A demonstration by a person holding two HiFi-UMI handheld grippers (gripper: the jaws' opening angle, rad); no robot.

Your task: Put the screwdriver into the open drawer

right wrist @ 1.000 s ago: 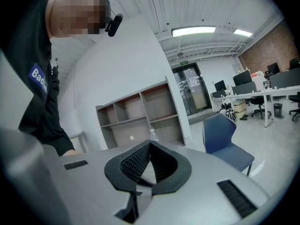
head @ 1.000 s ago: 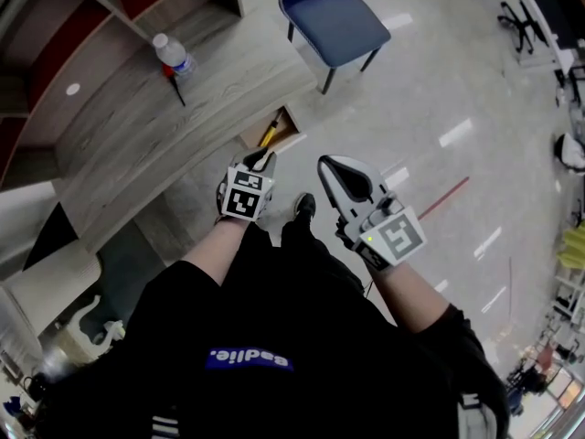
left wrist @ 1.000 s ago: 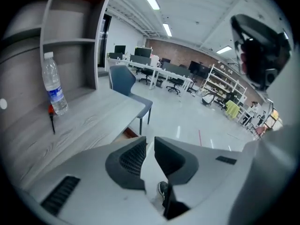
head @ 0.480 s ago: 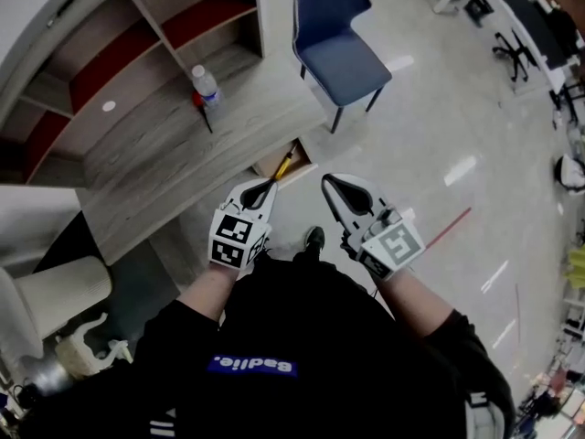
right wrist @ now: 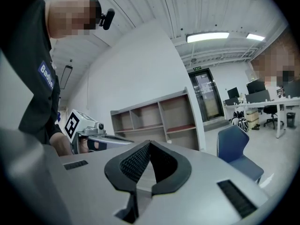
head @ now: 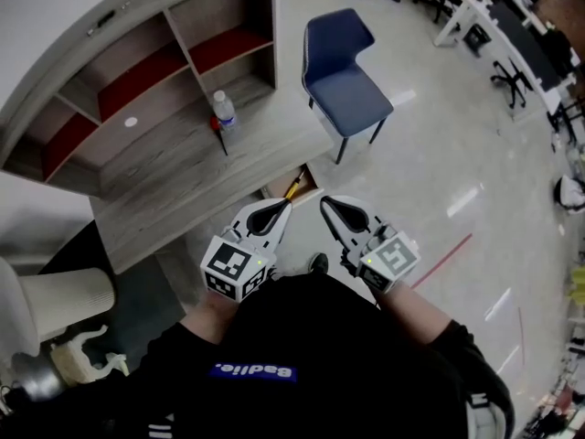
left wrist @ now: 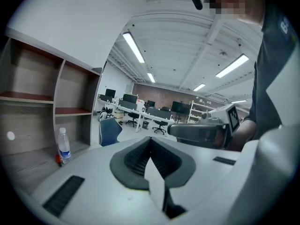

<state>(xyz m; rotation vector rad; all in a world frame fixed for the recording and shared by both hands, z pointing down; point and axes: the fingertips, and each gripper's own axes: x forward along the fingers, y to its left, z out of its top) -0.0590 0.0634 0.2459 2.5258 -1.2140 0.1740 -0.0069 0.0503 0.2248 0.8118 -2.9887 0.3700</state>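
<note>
Holding left gripper point(head: 279, 210) and right gripper point(head: 327, 205) side by side at frame centre, jaws of both pressed together on nothing, apparently standing clear with the job judged done, yellow-handled screwdriver point(head: 293, 187) lying inside the open drawer point(head: 307, 176) just above their tips, below the desk point(head: 183, 172) edge.

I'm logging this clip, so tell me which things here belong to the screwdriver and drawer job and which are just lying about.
Job: yellow-handled screwdriver, lying in the open drawer; left gripper and right gripper, both with fingers shut and empty.
Lying about: water bottle and a small red item on the desk; blue chair; shelf unit.
</note>
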